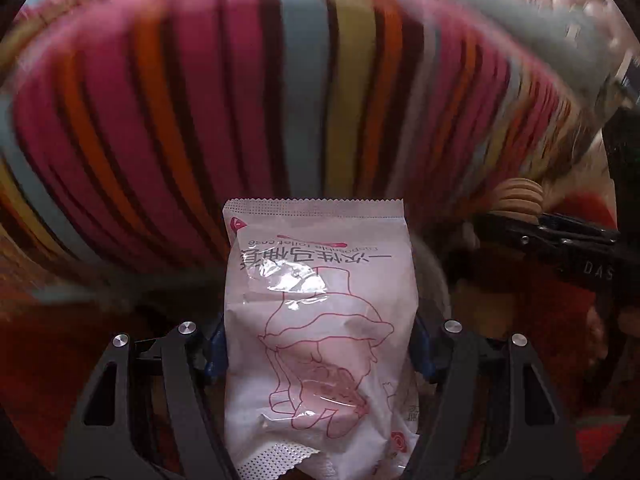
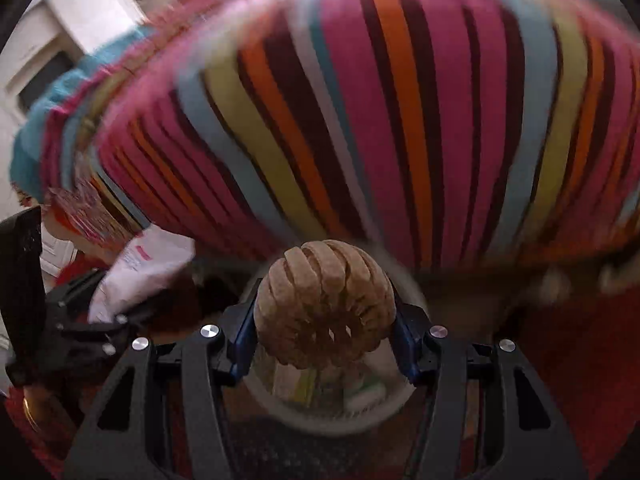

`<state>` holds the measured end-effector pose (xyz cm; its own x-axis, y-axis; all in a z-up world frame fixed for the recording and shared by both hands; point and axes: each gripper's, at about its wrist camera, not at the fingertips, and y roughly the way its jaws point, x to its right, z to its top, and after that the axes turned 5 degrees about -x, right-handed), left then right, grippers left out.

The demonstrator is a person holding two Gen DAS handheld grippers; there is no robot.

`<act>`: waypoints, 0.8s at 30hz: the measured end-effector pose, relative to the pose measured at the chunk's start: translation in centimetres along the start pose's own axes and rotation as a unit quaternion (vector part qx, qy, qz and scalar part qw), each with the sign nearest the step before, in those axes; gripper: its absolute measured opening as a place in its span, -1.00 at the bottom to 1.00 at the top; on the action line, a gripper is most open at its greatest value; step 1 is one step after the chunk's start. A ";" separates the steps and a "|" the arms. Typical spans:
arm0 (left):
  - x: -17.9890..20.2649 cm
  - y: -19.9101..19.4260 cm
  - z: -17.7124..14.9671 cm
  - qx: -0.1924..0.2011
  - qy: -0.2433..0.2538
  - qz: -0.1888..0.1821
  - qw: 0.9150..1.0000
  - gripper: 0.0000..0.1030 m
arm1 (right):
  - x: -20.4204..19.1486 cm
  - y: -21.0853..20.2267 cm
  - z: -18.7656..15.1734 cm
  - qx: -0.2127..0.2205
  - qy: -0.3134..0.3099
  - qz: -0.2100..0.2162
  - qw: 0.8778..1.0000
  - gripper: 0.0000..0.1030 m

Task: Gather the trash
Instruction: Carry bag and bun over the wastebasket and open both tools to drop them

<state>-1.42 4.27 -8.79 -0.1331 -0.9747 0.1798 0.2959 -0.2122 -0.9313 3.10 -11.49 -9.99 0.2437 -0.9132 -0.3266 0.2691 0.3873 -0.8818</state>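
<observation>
Left wrist view: left gripper (image 1: 320,360), jaws half apart, clamped on white sealed packet (image 1: 320,320) above striped cover (image 1: 280,100). Right wrist view: right gripper (image 2: 325,320), jaws narrow, pinching slatted wooden ball (image 2: 324,300) over round bin (image 2: 332,420). Advice: centre over rim, lower, release singly.

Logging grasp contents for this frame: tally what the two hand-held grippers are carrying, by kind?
White plastic packets: 1, the packet clamped in the left hand-held gripper.
Slatted wooden balls: 1, the ball clamped in the right hand-held gripper.
Total held: 2.
Below the ball a round white bin shows blurred contents, too unclear to count.
</observation>
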 end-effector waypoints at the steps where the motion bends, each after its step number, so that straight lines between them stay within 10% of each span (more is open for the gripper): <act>1: 0.2 1.5 -0.3 -0.020 -0.001 -0.003 1.000 0.32 | 0.3 1.1 -0.3 -0.018 0.009 0.001 1.000 0.04; 4: 0.2 5.5 -0.4 -0.090 -0.009 -0.012 0.996 0.32 | 0.7 4.8 -0.6 -0.079 0.021 0.000 0.997 0.04; 16: 2.2 10.1 0.8 -0.157 0.017 0.009 0.987 0.35 | 1.0 9.6 0.3 -0.140 0.021 -0.016 0.990 0.08; 20: 1.8 10.6 0.7 -0.167 0.008 0.028 0.986 0.48 | 1.7 9.7 -0.4 -0.140 0.034 -0.014 0.989 0.56; 24: 1.6 10.4 0.8 -0.156 0.001 0.025 0.987 0.76 | 2.1 9.7 -0.7 -0.137 0.038 -0.015 0.990 0.56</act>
<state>2.15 0.50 -17.91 -0.1281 -0.9832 0.1302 -0.0039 -0.1308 -0.9914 5.60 -9.71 -19.50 0.1660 -0.9344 -0.3153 0.0093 0.3212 -0.9470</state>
